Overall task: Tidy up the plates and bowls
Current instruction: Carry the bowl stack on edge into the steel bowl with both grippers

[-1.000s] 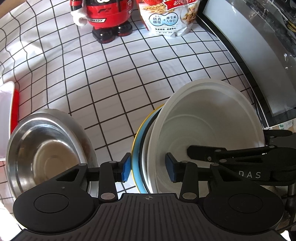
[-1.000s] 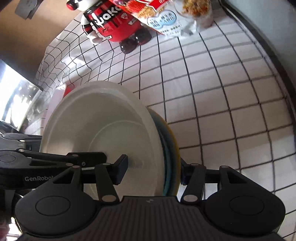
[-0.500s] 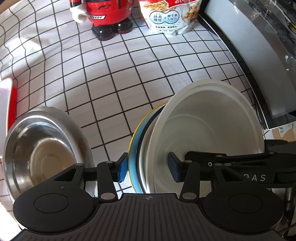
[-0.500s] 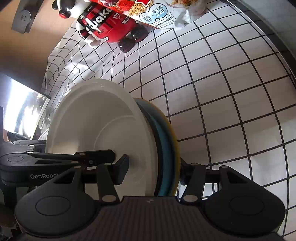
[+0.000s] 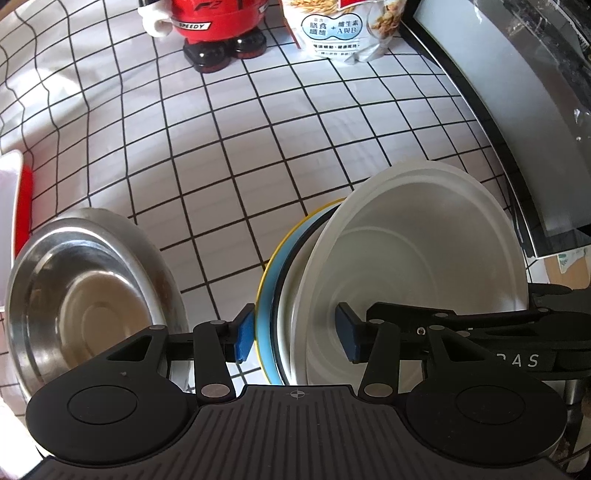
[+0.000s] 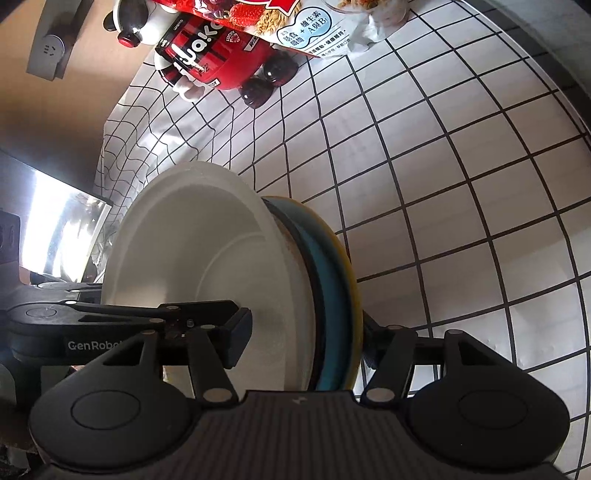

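Note:
A stack of dishes stands on edge above the checked cloth: a white bowl (image 5: 406, 251) in front, then a black-rimmed dish, a blue plate (image 5: 263, 325) and a yellow plate (image 6: 351, 273). My left gripper (image 5: 295, 334) is shut on the stack, blue pads on either side. My right gripper (image 6: 306, 336) is shut on the same stack from the opposite side, one finger inside the white bowl (image 6: 192, 251). A steel bowl (image 5: 85, 295) leans on edge to the left of the stack.
A red toy figure (image 5: 218, 29) and a cereal bag (image 5: 343, 26) stand at the back of the checked tablecloth (image 5: 240, 140). A red and white container (image 5: 14, 199) is at the left. A grey ledge (image 5: 517, 110) runs along the right.
Both grippers have stayed shut on the stack. The views have shifted a little, the right one tilting so more of the cloth and toy shows.

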